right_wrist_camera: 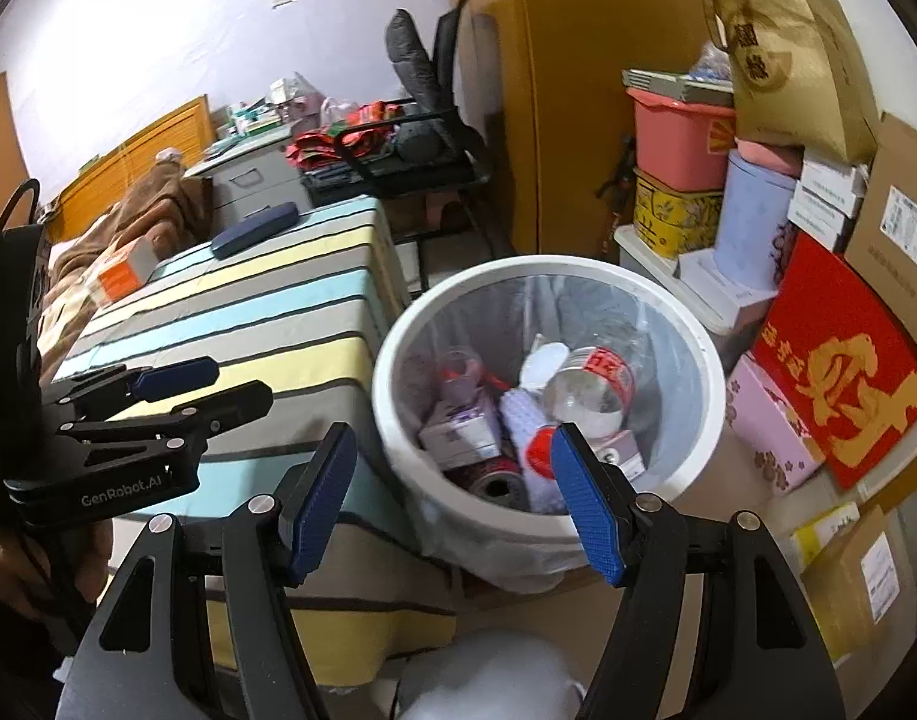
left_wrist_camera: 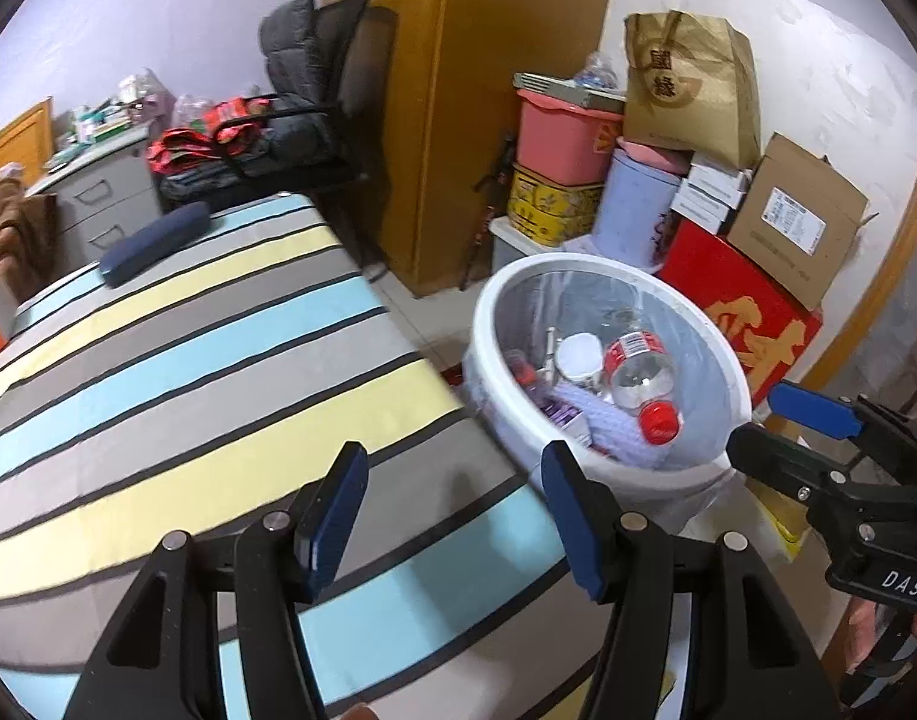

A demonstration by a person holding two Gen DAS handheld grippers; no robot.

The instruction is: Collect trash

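Note:
A white trash bin (left_wrist_camera: pixel 494 324) (right_wrist_camera: pixel 398 324) lined with a clear bag stands on the floor beside the striped table (left_wrist_camera: pixel 218 360) (right_wrist_camera: pixel 248 294). Inside lie a clear plastic bottle with a red cap (left_wrist_camera: pixel 641 381) (right_wrist_camera: pixel 590 387), a white cup (left_wrist_camera: pixel 578 354), small boxes (right_wrist_camera: pixel 458 435) and other scraps. My left gripper (left_wrist_camera: pixel 455 516) is open and empty over the table's near corner; it also shows in the right wrist view (right_wrist_camera: pixel 200 387). My right gripper (right_wrist_camera: pixel 452 507) is open and empty just above the bin's near rim; it also shows in the left wrist view (left_wrist_camera: pixel 782 426).
A dark blue case (left_wrist_camera: pixel 155 240) (right_wrist_camera: pixel 254 228) and an orange box (right_wrist_camera: pixel 125 270) lie on the table's far end. Stacked boxes, a pink tub (left_wrist_camera: pixel 563 138), a red box (left_wrist_camera: pixel 740 306) and a paper bag (left_wrist_camera: pixel 692 78) crowd the wall behind the bin. A chair (left_wrist_camera: pixel 314 114) and wardrobe stand beyond.

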